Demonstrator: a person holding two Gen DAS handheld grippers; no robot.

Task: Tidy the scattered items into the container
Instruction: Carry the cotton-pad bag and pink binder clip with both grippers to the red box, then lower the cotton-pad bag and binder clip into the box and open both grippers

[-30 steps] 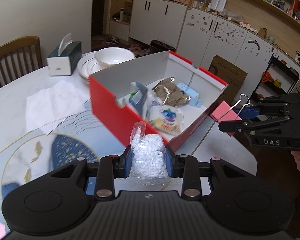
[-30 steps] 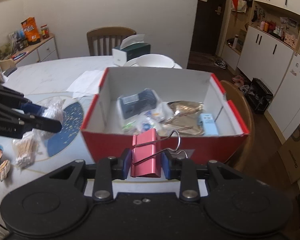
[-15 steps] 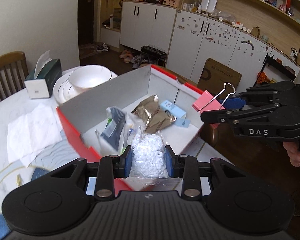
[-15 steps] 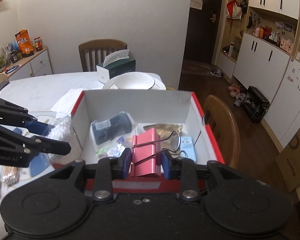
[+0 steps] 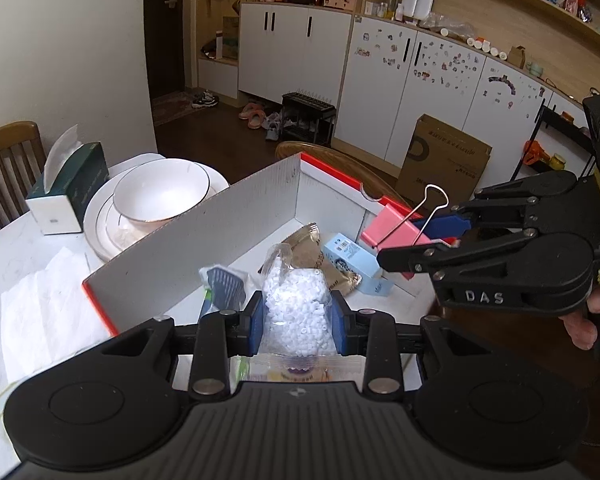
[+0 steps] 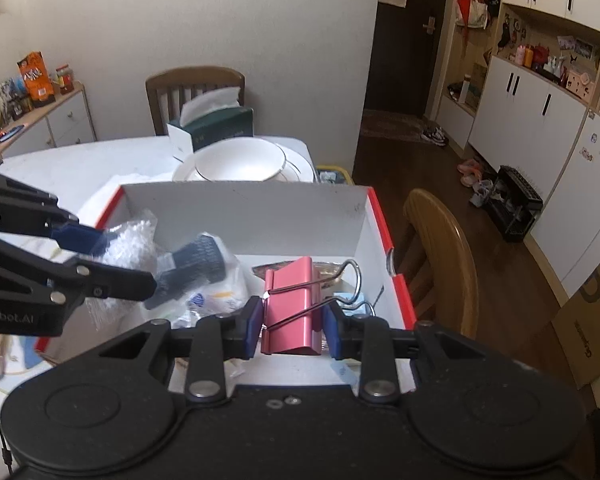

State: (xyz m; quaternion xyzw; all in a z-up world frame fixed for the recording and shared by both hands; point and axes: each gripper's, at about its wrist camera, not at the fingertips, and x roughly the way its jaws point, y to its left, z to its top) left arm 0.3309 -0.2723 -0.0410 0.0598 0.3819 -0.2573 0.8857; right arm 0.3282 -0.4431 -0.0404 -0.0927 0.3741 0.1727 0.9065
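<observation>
Both loads hang over the red-and-white box (image 5: 256, 216). Our left gripper (image 5: 298, 320) is clenched on a clear bag of white beads (image 5: 296, 304); our right gripper (image 6: 289, 322) is clenched on a pink binder clip (image 6: 290, 304), its wire handles pointing up and away.

In the box we see a dark blue packet (image 6: 196, 258), a gold foil pouch (image 5: 320, 252) and a small light-blue carton (image 5: 350, 260). A white bowl (image 6: 240, 164) on plates and a tissue box (image 6: 212, 128) stand beyond it, on the table (image 5: 4, 248).

Our judgement on the drop:
- The bag is soft and will slump; we should lower it close to the contents, then loosen the fingers.
- The clip sits near the right wall; we should release it well inside the rim.
- The grippers are near each other in both wrist views; let go one at a time, and lift straight out.
</observation>
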